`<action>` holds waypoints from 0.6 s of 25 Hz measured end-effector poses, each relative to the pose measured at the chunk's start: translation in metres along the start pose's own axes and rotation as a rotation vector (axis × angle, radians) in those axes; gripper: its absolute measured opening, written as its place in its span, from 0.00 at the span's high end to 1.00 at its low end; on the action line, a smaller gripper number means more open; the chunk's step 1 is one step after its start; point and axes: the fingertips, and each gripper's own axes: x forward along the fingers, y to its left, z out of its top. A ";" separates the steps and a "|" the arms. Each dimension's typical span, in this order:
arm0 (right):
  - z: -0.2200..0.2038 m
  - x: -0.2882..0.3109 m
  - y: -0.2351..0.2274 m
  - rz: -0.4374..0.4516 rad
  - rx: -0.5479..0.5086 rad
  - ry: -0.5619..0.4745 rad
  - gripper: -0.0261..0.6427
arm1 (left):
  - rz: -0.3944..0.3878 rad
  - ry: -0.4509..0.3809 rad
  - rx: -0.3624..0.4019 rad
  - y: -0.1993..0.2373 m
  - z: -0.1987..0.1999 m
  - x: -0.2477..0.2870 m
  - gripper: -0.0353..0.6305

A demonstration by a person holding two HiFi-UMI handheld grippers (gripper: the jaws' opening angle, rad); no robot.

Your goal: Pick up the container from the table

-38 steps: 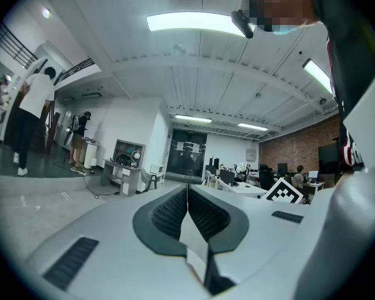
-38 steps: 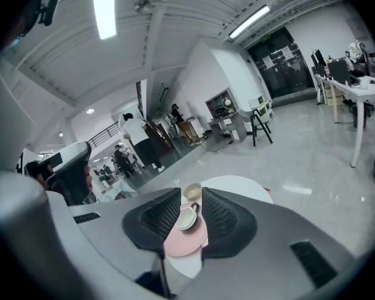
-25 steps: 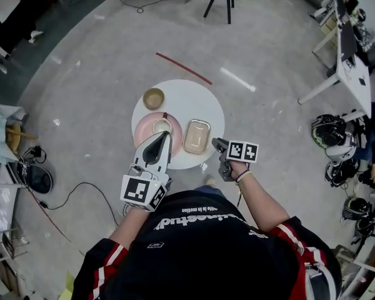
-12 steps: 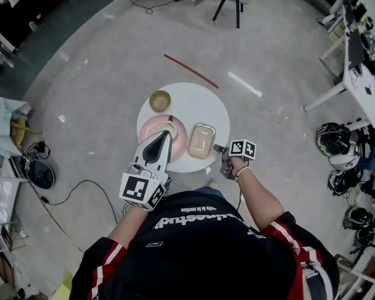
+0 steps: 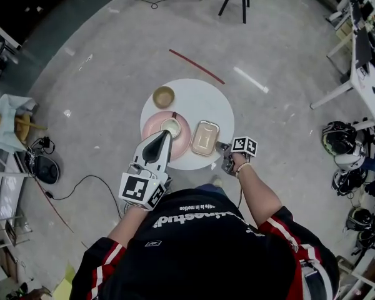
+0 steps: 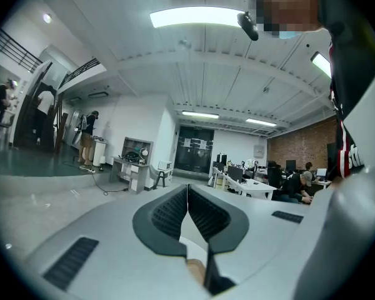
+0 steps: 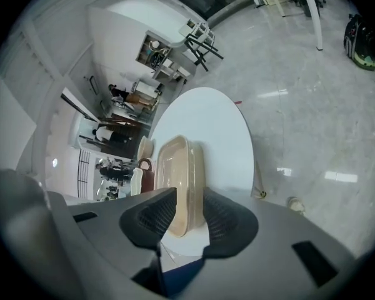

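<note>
- Container [image 5: 205, 137]: a shallow beige tray on the round table [image 5: 194, 99], beside the pink plate [image 5: 149, 130]. We judge it light, thin-walled and slippery.
- Right gripper [image 5: 221, 146]: its jaws have just been opening and now stand wide astride the container's near end, not pressing on it.
- We advise taking hold gently at that end wall.

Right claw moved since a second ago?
Yes: right claw moved in toward the table rim; jaws just opened wider, container end between them.
</note>
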 end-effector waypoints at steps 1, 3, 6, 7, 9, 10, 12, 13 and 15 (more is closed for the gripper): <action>0.001 0.001 -0.002 0.003 0.006 -0.001 0.74 | 0.002 0.002 0.001 -0.001 -0.002 0.001 0.91; 0.004 0.003 -0.005 0.009 0.010 0.000 0.74 | 0.006 0.003 0.002 -0.003 -0.004 0.002 0.91; 0.007 0.007 -0.005 0.018 0.015 0.002 0.74 | 0.013 0.009 0.005 -0.003 -0.005 0.002 0.91; 0.007 0.009 -0.005 0.018 0.018 0.003 0.74 | 0.015 0.013 0.005 -0.003 -0.005 0.002 0.91; 0.007 0.012 -0.006 0.014 0.017 0.007 0.74 | 0.016 0.016 0.004 -0.002 -0.006 0.002 0.91; 0.007 0.014 -0.006 0.013 0.015 0.009 0.74 | 0.017 0.017 0.005 -0.001 -0.007 0.001 0.91; 0.005 0.017 -0.004 0.013 0.016 0.010 0.74 | 0.019 0.021 0.008 0.002 -0.006 -0.002 0.91; 0.005 0.019 -0.003 0.013 0.019 0.009 0.74 | 0.021 0.022 0.008 0.004 -0.006 -0.004 0.91; 0.004 0.021 -0.003 0.012 0.024 0.005 0.74 | 0.025 0.020 0.008 0.007 -0.006 -0.007 0.91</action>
